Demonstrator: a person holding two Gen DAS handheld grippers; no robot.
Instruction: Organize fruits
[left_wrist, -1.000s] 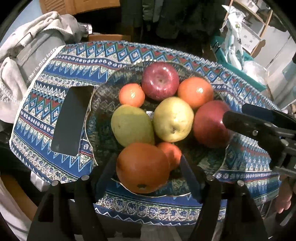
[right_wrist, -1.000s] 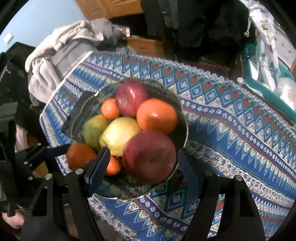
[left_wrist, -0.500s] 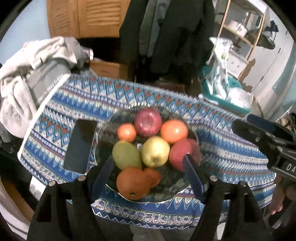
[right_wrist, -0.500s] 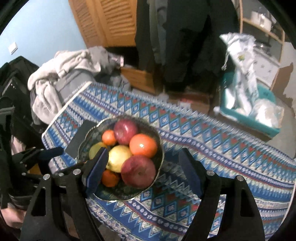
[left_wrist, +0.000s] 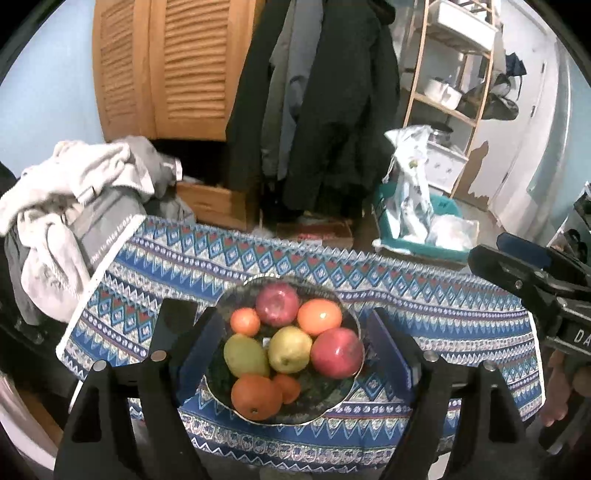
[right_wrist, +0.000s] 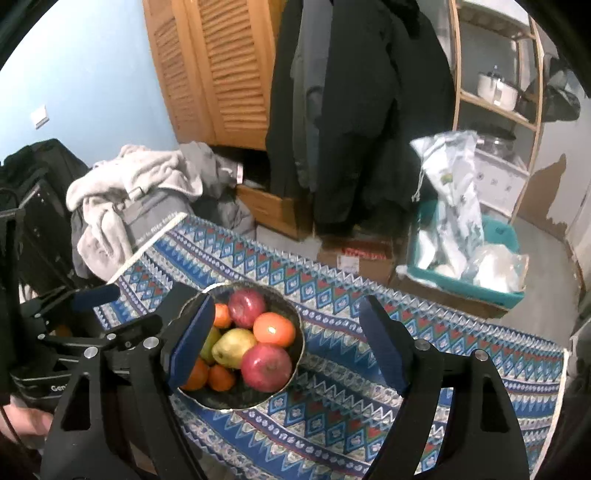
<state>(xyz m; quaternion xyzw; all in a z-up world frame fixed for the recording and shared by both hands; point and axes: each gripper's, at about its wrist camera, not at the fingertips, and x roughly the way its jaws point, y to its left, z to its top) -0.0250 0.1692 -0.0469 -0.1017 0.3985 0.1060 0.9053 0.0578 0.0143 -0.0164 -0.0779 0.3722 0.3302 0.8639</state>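
Observation:
A dark glass bowl (left_wrist: 336, 400) (right_wrist: 240, 400) sits on the blue patterned tablecloth (left_wrist: 443, 306). It holds two red apples (left_wrist: 336, 352), two yellow-green pears (left_wrist: 290, 349), and several oranges (left_wrist: 256, 397). My left gripper (left_wrist: 295, 354) is open and empty, held back well above the bowl. My right gripper (right_wrist: 288, 343) is open and empty, also high above the bowl. The right gripper also shows at the right edge of the left wrist view (left_wrist: 532, 277). The left gripper also shows at the left edge of the right wrist view (right_wrist: 92, 317).
A black phone (left_wrist: 170, 325) lies flat left of the bowl. Clothes (left_wrist: 66, 206) are piled on a chair beyond the table's left end. A teal bin (left_wrist: 417, 236) with bags, hanging coats (left_wrist: 325, 110) and a shelf (left_wrist: 454, 74) stand behind.
Both grippers have pulled up and back from the bowl, so the bowl looks much smaller and the room shows. The fruit has not moved.

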